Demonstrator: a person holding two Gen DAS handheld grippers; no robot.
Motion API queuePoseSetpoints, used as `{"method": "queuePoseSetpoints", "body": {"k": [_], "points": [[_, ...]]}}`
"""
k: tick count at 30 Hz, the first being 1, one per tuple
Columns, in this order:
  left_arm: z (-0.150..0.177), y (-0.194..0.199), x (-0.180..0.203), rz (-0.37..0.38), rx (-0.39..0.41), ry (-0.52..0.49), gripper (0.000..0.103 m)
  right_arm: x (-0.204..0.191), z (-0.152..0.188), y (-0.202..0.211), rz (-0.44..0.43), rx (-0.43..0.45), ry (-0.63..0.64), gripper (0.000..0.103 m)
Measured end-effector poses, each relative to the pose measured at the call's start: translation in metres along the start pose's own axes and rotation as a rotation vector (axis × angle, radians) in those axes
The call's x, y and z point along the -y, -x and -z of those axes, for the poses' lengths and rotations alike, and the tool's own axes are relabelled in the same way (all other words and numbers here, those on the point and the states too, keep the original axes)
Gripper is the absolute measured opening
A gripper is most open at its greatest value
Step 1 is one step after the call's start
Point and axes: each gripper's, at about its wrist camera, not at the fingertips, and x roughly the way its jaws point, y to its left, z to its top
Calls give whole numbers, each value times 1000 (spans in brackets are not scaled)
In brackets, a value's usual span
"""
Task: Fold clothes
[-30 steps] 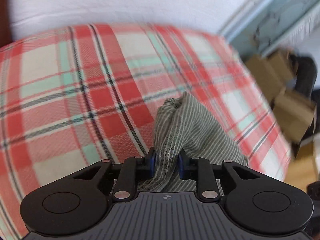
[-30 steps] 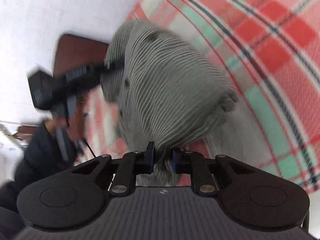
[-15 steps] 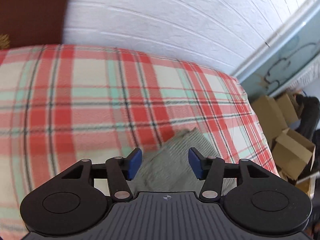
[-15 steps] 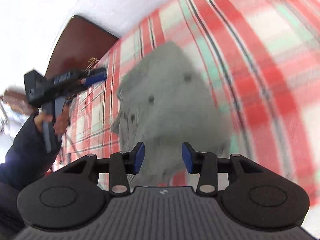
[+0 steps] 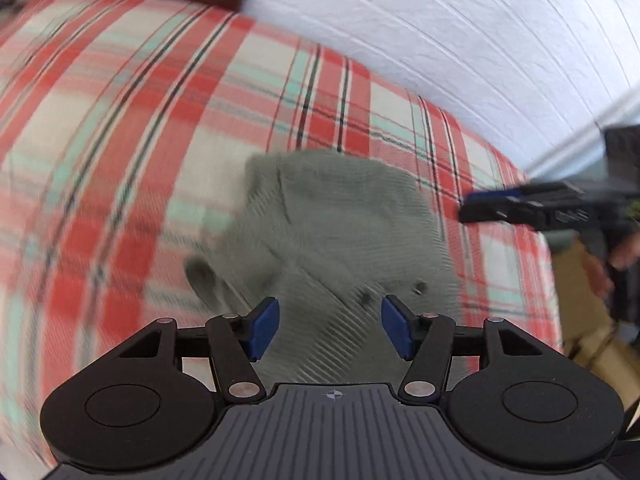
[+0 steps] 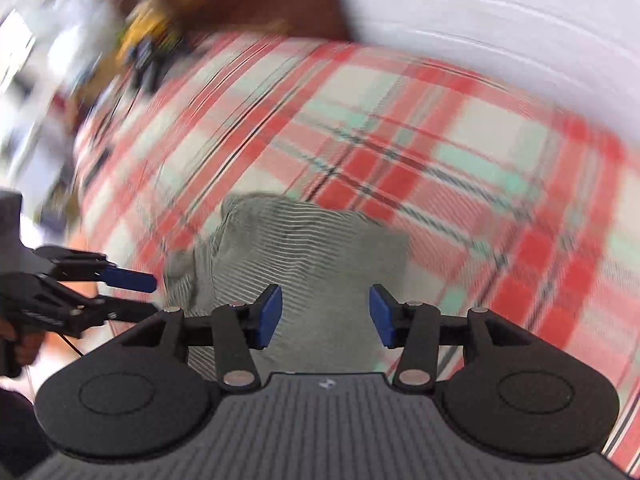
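Striped grey-green shirt (image 5: 336, 236) lying on a plaid-covered bed (image 5: 132, 152), seen from both hand-held grippers. The shirt lies in a compact bundle with layers lapped over one another; two small dark buttons show near its near edge in the left wrist view, and a rumpled corner sticks out at its left side. Both views are blurred, so finer creases cannot be read.

Left gripper (image 5: 330, 326): jaws spread wide, nothing between the blue pads, the shirt lying on the bed just ahead of and below them. Right gripper (image 6: 325, 314): likewise spread and empty, the shirt (image 6: 288, 248) directly ahead of its fingers. Each gripper shows at the edge of the other's view, one to either side of the shirt, neither visibly touching the cloth.

Handling, as a judgement: thin woven cloth, light and limp, with no stiffness of its own; it should sag from any pinch point and slide easily over the bedcover. It looks neither fragile nor slippery in rubber pads. A hold is best taken at an edge or corner, through all layers together, the two grippers well apart along one edge so that the cloth hangs level.

Whether this bundle is a finished fold or an intermediate one cannot be settled from these views.
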Motion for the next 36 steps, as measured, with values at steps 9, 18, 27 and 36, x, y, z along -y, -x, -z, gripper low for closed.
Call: {"method": "queuePoseSetpoints", "body": {"k": [9,18,27,36], "points": [[58,10,23,-147,-69,270,72,-23,-47,-31,-54,-122,347,69],[81,-18,24,-143,-172,411,72,-31,-62,-67,-50,-199,442,71],[81,-39,13,-158,-116,616,77,-35,-82,-106,-123,-321,565,76],[84,-49,12,-175,-68,712,77,-34,-79,-148,-231,-478,539,49]]}}
